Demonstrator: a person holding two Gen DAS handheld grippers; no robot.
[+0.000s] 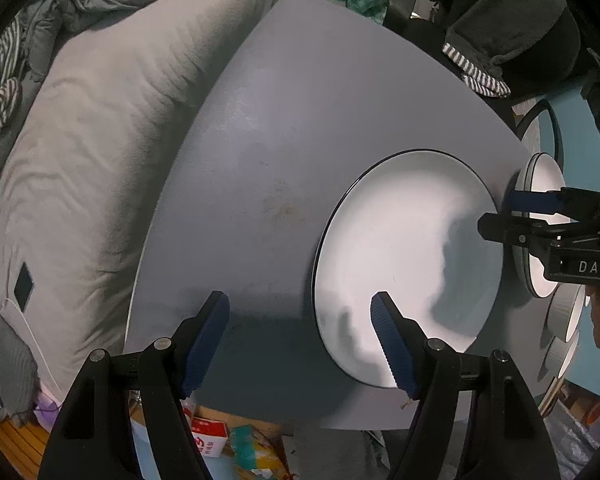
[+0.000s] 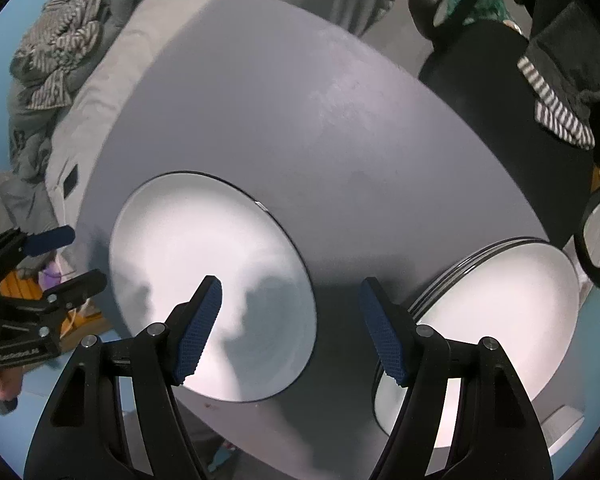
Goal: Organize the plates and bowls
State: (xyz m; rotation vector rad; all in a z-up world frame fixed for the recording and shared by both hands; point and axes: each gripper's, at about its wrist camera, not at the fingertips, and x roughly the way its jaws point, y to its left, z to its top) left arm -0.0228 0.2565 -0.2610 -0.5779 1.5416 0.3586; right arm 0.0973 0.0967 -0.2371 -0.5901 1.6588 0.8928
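A large white plate with a dark rim (image 1: pixel 404 256) lies alone on the grey table (image 1: pixel 292 128); it also shows in the right wrist view (image 2: pixel 204 280). A stack of several similar plates (image 2: pixel 496 312) sits at the table's right edge, seen edge-on in the left wrist view (image 1: pixel 540 184). Grey bowls (image 1: pixel 568 312) stand beyond the stack. My left gripper (image 1: pixel 300 336) is open and empty above the table's near edge, left of the single plate. My right gripper (image 2: pixel 290 324) is open and empty, hovering between the single plate and the stack.
A bed with grey bedding (image 1: pixel 84 152) borders the table's left side. A dark chair with draped clothes (image 2: pixel 540 80) stands behind the table. Boxes and clutter (image 1: pixel 220 440) lie on the floor below the near edge.
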